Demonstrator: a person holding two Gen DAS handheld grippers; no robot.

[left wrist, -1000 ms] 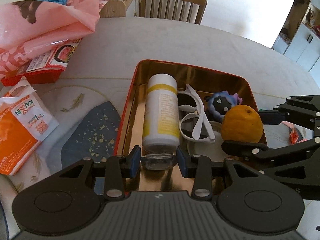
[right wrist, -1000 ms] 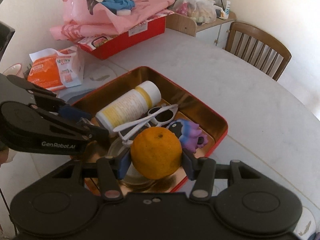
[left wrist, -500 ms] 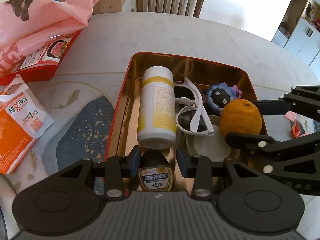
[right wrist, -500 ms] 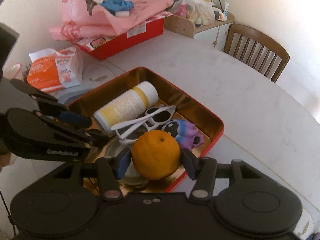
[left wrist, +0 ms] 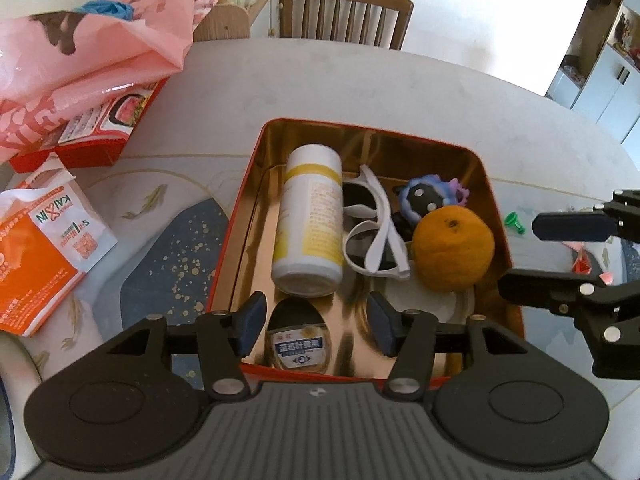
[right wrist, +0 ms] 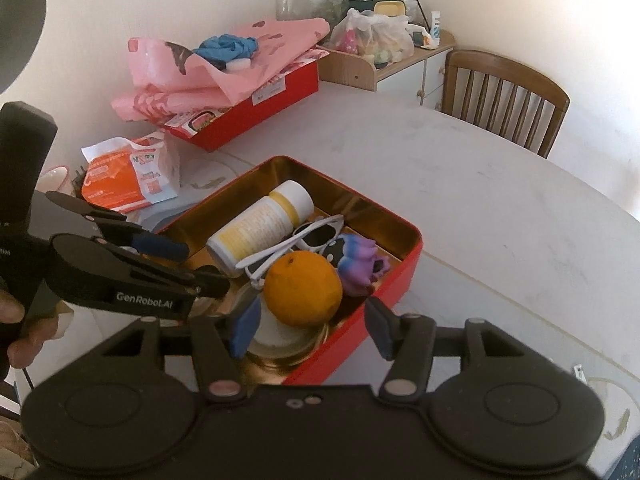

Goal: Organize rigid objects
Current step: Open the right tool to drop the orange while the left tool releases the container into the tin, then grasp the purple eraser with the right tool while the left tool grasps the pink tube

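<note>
left tongs (right wrist: 192,268): "GenRobot.AI" | orange packet (left wrist: 44,240): "KAIXIN"

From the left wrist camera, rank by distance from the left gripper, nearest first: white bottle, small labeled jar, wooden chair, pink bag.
1. small labeled jar, between the left gripper fingers, near end of tin.
2. white bottle, just ahead, lying in tin.
3. pink bag, far left.
4. wooden chair, beyond the table.

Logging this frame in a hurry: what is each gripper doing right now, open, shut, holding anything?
Left gripper: open, empty, above the small jar.
Right gripper: open, empty; the orange sits in the tin.
</note>
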